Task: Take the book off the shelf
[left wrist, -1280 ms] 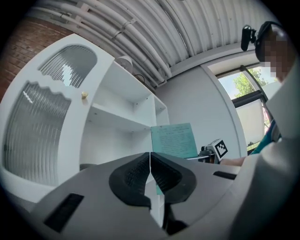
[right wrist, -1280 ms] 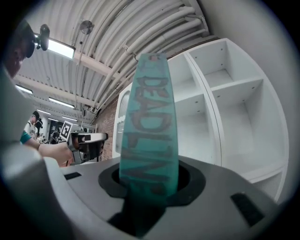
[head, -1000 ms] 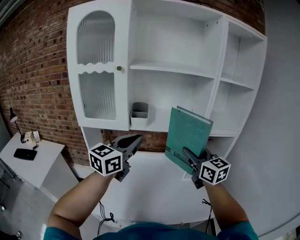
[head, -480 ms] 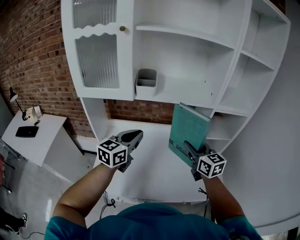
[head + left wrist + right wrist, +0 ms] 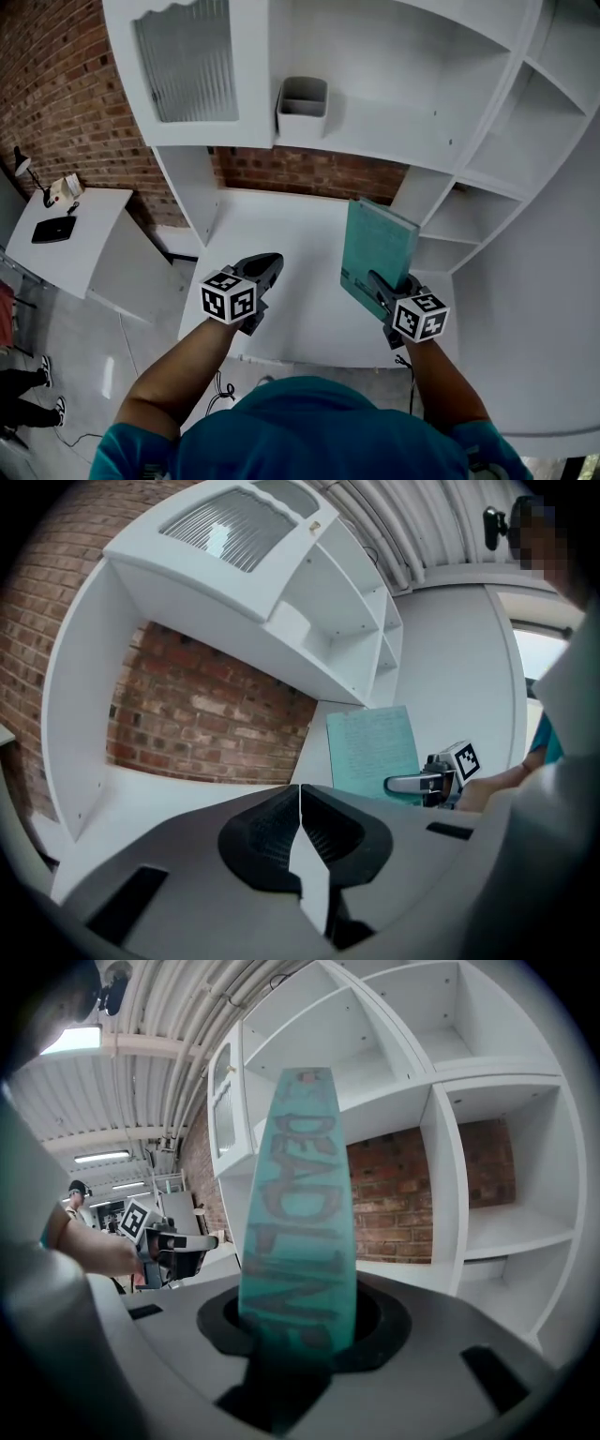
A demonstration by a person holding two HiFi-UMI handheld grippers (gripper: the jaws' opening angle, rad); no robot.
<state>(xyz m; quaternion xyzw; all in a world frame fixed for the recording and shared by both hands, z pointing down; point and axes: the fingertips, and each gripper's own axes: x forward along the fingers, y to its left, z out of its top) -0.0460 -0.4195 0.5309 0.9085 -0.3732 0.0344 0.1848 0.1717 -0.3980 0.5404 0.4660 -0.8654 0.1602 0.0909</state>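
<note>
Right gripper (image 5: 378,284) is pinching the teal book (image 5: 377,251) by its lower edge, its jaws parted only as far as the book's thickness and pressing on both covers. The book is standing nearly upright in the grip, clear of the shelving and hanging over the right part of the white bench (image 5: 281,225), near that bench's right edge. In the right gripper view the spine is facing the camera, with large dark lettering running along it; the lower letters are too blurred to read.

Left gripper (image 5: 269,265) is hovering level with it over the bench's front left part, well apart from the book. Its jaws are pressed together with nothing between them, the ribbed pads meeting along one thin line. Both of the person's forearms are reaching out from a teal shirt at the bottom of the head view.

Beyond the bench, a strip of red brick wall (image 5: 309,175) is showing between the bench top and the white shelf unit (image 5: 403,103) that is hanging above. A pale grey container (image 5: 302,105) is sitting on the lowest shelf near its left end, just beside a cupboard door (image 5: 192,61) with ribbed glass. The compartments to the right of the container are showing only bare white boards.

Off past the bench's left edge, a small white side table (image 5: 89,244) is carrying a black flat item (image 5: 53,229) and a dark desk lamp (image 5: 26,172).
</note>
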